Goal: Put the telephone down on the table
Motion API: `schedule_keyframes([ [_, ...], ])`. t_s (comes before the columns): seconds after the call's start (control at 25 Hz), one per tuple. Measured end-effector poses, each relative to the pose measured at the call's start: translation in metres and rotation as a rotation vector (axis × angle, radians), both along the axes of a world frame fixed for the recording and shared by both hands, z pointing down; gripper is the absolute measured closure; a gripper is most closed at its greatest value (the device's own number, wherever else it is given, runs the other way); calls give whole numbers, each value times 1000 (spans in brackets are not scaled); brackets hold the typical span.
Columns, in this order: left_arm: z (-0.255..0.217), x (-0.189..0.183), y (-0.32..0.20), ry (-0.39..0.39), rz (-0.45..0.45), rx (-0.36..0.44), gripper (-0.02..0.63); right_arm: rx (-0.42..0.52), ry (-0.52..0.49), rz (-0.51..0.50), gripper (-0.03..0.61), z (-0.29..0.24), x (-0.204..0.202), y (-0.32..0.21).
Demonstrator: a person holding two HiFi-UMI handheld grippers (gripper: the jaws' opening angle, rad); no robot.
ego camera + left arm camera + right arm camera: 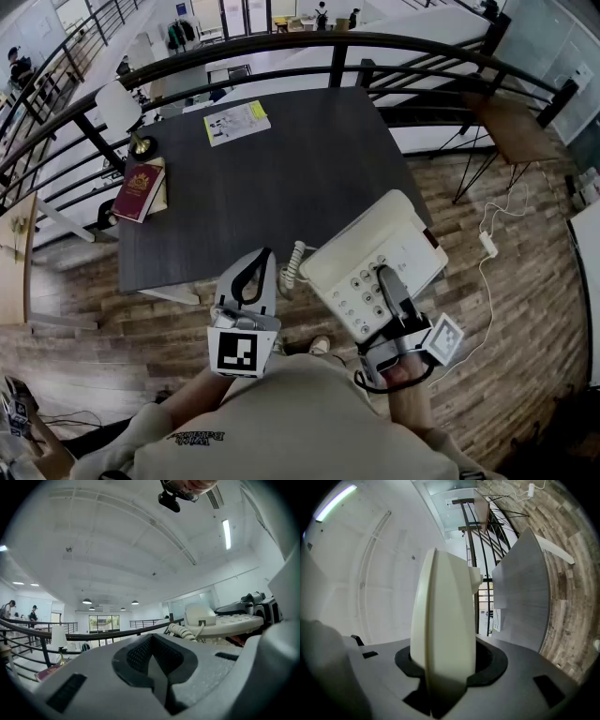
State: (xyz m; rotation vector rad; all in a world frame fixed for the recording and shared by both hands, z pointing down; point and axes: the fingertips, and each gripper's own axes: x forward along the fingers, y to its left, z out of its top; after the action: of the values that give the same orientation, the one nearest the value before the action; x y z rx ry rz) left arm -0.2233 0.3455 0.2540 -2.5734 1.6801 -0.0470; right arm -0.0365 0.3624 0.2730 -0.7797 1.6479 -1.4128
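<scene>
The cream telephone, keypad up, hangs tilted over the near right corner of the dark table. My right gripper is shut on its near edge; in the right gripper view the telephone's body stands edge-on between the jaws, with the table beyond it. Its coiled cord dangles at its left side. My left gripper is just left of the cord, shut and empty. In the left gripper view its jaws meet, and the telephone shows to the right.
A burgundy book and a lamp are at the table's left edge, and a paper sheet lies at its far side. A black railing curves behind. A wooden stool and a white cable with adapter are at the right.
</scene>
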Motion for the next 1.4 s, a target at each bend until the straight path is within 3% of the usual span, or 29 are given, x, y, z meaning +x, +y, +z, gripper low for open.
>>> schedule_keyframes([
  [0.2,0,0,1,-20,0,15,609,-13,29,11,388,25,10,6],
  [0.72,4,0,-3,-43,-7,16,609,-8,13,13,388,24,11,2],
  [0.92,16,3,-2,-25,-7,-31,609,-17,19,18,388,32,17,6],
  [1.2,28,29,0,-37,21,-51,609,-39,26,17,388,36,28,9],
  [1.4,28,65,1,-48,34,-74,609,-61,34,23,388,34,61,13],
])
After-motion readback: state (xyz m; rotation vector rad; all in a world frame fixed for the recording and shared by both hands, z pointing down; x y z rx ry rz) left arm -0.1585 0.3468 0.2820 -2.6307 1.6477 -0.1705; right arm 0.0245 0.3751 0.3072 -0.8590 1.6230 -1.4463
